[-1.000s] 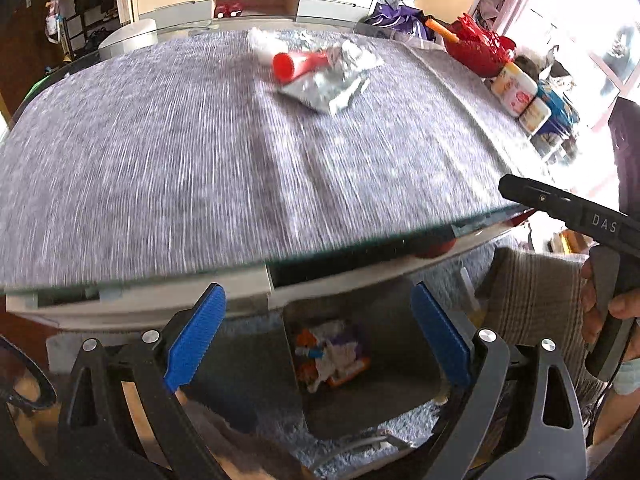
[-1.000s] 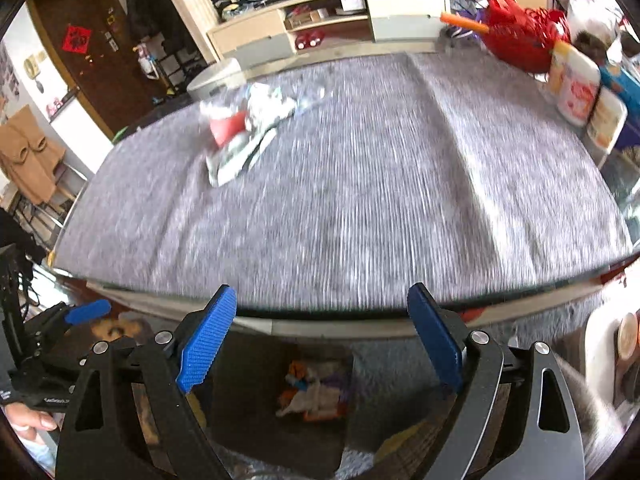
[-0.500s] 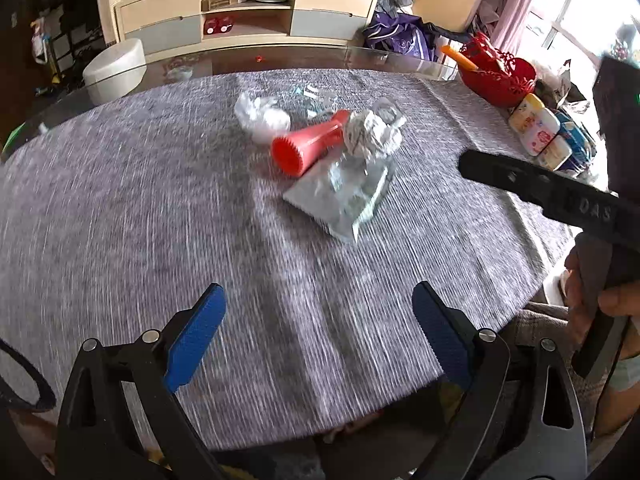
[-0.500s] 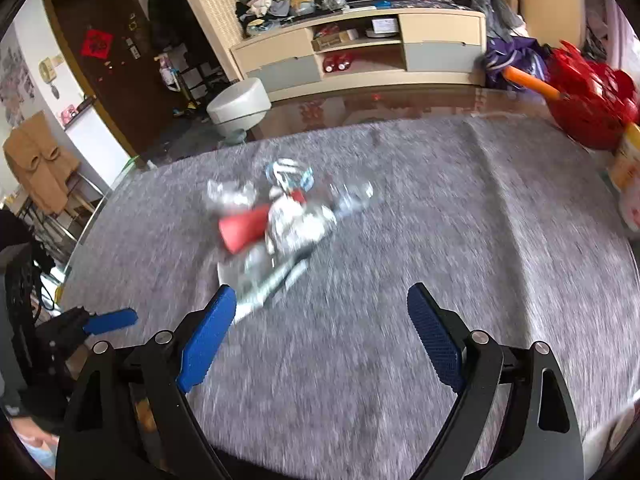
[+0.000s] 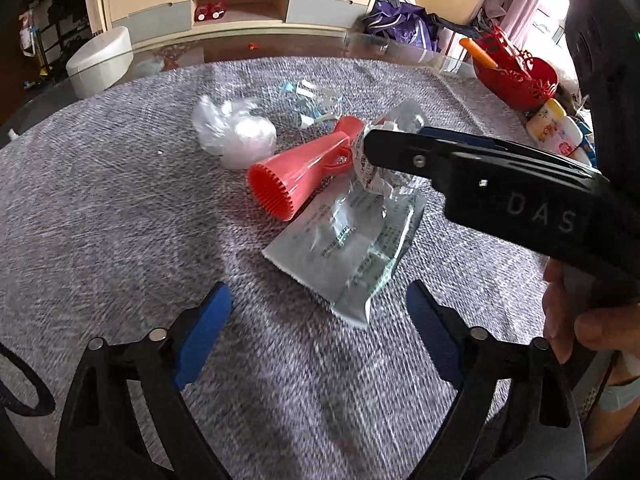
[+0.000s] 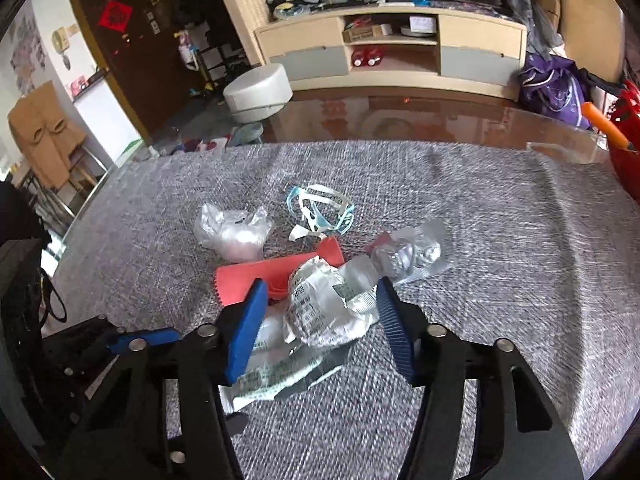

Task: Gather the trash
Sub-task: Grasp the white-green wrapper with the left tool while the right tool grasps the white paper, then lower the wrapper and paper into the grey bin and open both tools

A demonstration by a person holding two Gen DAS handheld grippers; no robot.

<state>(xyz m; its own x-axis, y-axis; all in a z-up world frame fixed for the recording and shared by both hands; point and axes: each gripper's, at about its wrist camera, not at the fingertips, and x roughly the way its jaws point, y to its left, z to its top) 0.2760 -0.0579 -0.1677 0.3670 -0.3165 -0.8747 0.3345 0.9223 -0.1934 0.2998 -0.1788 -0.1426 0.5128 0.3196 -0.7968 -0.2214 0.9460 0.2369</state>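
Both grippers have moved forward from the table edge, over the grey cloth, and are now above the trash pile. The right gripper (image 6: pixel 320 312) has just been closing its jaws; a crumpled paper ball (image 6: pixel 324 308) is sitting between the blue pads (image 6: pixel 246 330), but I cannot tell if the pads are already pressing on it. In the left wrist view this gripper is reaching in from the right, its tip at the same ball (image 5: pixel 374 170). The left gripper (image 5: pixel 316 334) is hanging wide apart above the cloth with nothing between its jaws, just in front of a flat printed plastic bag (image 5: pixel 348 252).

Touching the ball on its left, a red plastic cone (image 5: pixel 298 174) is lying on its side. Beside the cone a crumpled clear bag (image 5: pixel 234 134) is resting, and behind it a torn strip with blue edges (image 6: pixel 320 210). A silver foil wrapper (image 6: pixel 416 256) is lying just right of the ball. A grey tablecloth (image 5: pixel 100 220) is carrying all these things, and a red basket (image 5: pixel 516 76) is standing at its far right edge.
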